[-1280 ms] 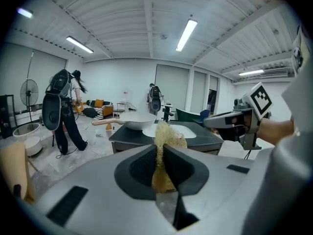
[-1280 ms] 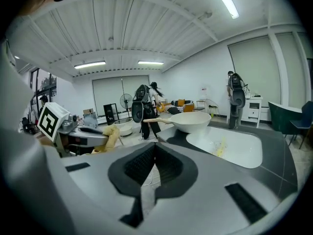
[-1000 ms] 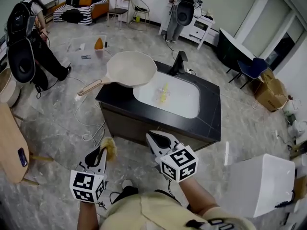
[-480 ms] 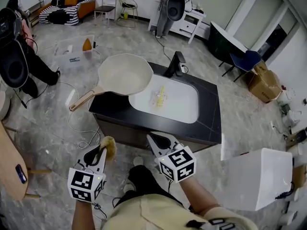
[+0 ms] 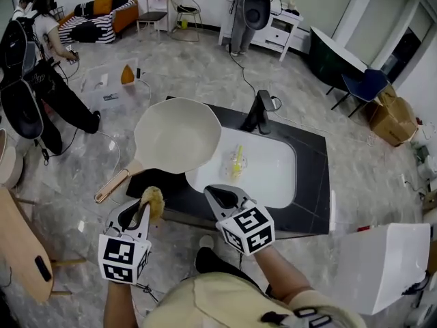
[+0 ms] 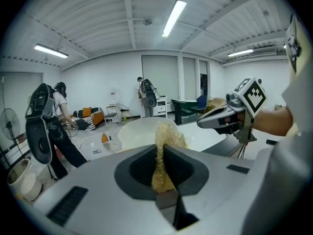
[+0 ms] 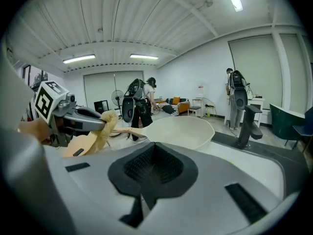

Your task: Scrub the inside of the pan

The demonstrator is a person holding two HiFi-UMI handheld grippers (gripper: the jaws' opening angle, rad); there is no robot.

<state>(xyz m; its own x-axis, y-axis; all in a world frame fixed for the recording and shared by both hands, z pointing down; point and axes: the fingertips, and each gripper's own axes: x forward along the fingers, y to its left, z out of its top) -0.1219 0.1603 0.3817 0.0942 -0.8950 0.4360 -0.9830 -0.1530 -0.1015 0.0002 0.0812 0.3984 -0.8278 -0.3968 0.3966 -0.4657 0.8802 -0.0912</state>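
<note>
no legible text, labels or numbers anywhere

1. The pan (image 5: 179, 134) rests on the left end of the counter (image 5: 314, 183), with its handle past the left edge.
2. The sink (image 5: 270, 176) is just right of the pan, and the faucet (image 5: 261, 111) stands behind it.
3. A small thing (image 5: 237, 161), maybe a brush, lies in the sink.
4. In front of the counter, the left gripper (image 5: 140, 209) has the scrubber (image 5: 153, 202) between its jaws, and the right gripper (image 5: 218, 197) is to its right.

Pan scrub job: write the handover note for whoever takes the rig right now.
Left tongs: shut on the scrubber, short of the counter, clear of the pan.
Right tongs: shut, empty, by the counter's front edge.
Pan: on the counter's left corner, bowl overlapping the sink rim, handle past the edge.
Done: scrubber gripped. Left: all the scrubbing inside the pan.
</note>
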